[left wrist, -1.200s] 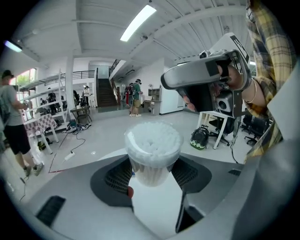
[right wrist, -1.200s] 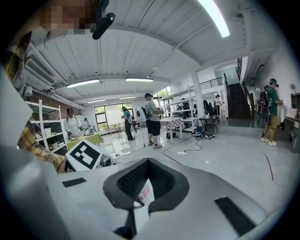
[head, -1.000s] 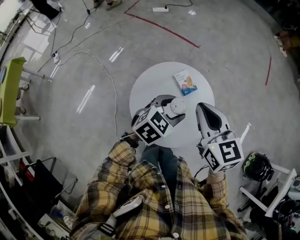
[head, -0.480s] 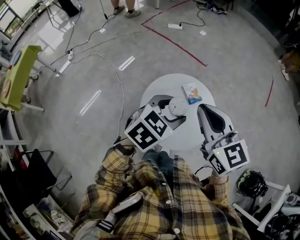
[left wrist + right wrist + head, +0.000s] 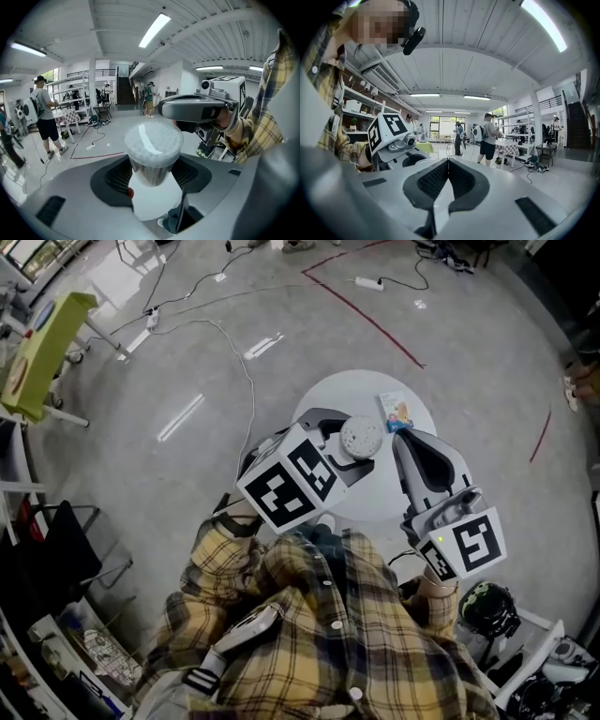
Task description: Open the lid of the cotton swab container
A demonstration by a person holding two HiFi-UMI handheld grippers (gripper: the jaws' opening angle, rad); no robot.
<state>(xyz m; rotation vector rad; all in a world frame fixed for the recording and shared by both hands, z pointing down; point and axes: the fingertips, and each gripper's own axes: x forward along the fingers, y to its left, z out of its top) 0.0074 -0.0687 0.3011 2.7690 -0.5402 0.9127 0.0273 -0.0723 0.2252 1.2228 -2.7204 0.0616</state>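
The cotton swab container (image 5: 153, 149) is a clear round tub packed with white swab heads, with a clear lid on top. My left gripper (image 5: 153, 174) is shut on its lower body and holds it upright in the air. In the head view the container (image 5: 361, 438) shows above the round white table (image 5: 349, 391), at the tip of the left gripper (image 5: 349, 454). My right gripper (image 5: 406, 442) hangs just to the right of the container, apart from it. In the right gripper view its jaws (image 5: 447, 181) are shut with nothing between them.
A small printed card (image 5: 397, 412) lies at the table's far right edge. Cables and a power strip (image 5: 369, 283) run over the grey floor. A green table (image 5: 42, 354) stands far left. Several people stand in the hall (image 5: 489, 137). A helmet (image 5: 487, 608) lies at lower right.
Both grippers have risen toward the head camera and look larger. The container has come up with the left gripper. The head view has shifted, so the table sits further right.
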